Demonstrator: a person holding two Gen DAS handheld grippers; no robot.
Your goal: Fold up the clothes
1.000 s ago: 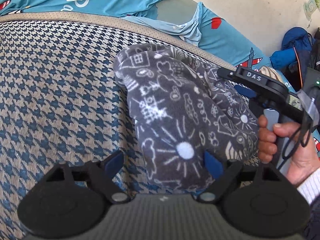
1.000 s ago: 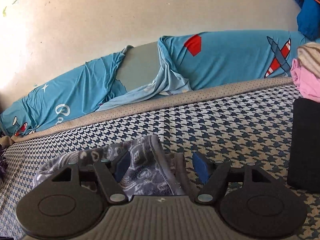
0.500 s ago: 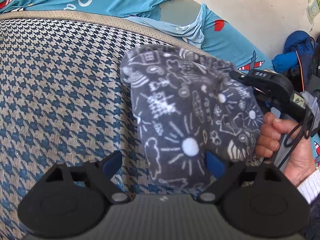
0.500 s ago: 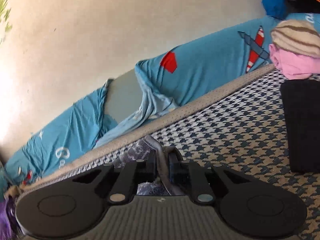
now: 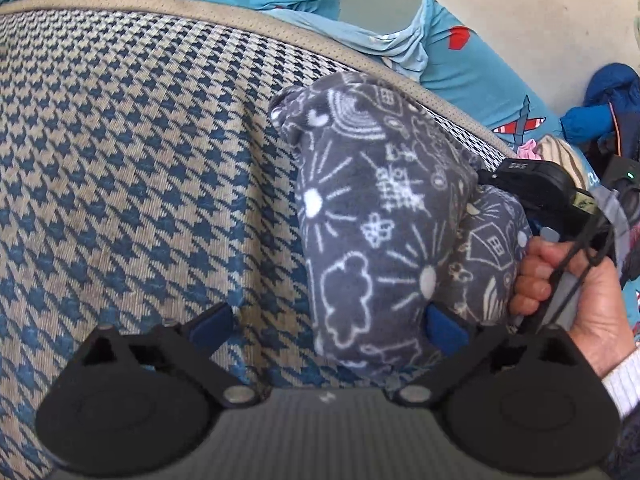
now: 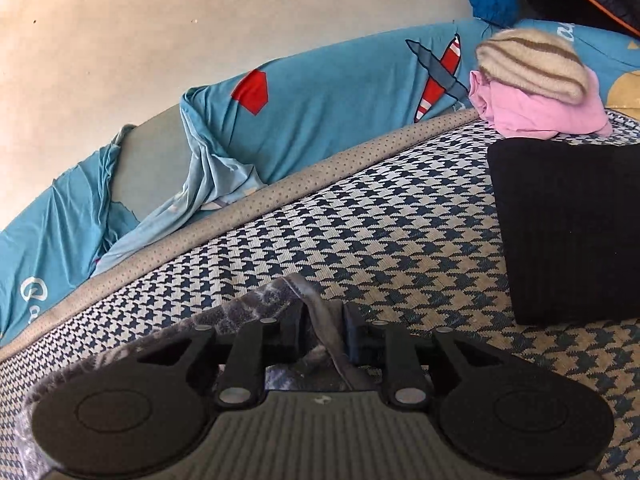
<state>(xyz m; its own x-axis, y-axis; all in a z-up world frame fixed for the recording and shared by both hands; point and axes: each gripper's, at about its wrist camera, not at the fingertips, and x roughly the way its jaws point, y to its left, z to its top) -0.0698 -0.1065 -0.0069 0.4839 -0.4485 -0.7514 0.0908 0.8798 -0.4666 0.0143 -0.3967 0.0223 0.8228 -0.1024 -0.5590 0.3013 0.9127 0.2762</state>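
Grey patterned fleece (image 5: 372,216) is pinched by the closed right tool (image 6: 322,340) above the houndstooth mattress (image 5: 120,168); the left tool (image 5: 326,322) is spread open. Folded black cloth (image 6: 568,232) and pink clothes (image 6: 536,112) are stacked nearby.

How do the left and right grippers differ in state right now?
The left gripper is open, jaws spread wide; the right gripper is shut on the grey garment. The left holds nothing, though the garment lies against its right pad; the right pinches a garment edge. Both are over the houndstooth cover.
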